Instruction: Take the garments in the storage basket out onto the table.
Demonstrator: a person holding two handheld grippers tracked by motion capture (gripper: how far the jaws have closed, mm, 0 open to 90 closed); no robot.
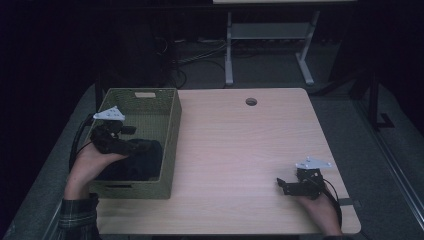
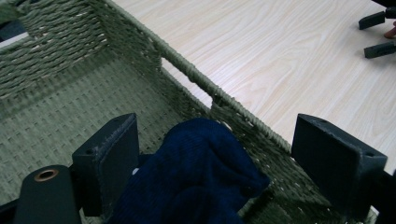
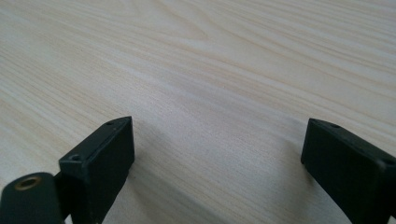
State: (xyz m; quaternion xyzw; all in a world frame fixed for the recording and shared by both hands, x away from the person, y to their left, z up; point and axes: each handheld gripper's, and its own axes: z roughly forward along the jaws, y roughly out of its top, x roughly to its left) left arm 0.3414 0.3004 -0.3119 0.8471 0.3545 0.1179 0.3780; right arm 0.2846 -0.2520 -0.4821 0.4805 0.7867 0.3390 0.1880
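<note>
The left gripper (image 2: 215, 158) hangs inside a green woven basket (image 1: 165, 107) with its jaws spread wide. A dark blue cloth (image 2: 201, 172) lies bunched between them on the basket floor, close against the left-hand jaw, though whether it touches is unclear. Beyond the basket's near wall lies the pale wooden table (image 1: 240, 145). The right gripper (image 3: 217, 163) sits low over bare table, well apart from the basket, its jaws wide with nothing between them.
</note>
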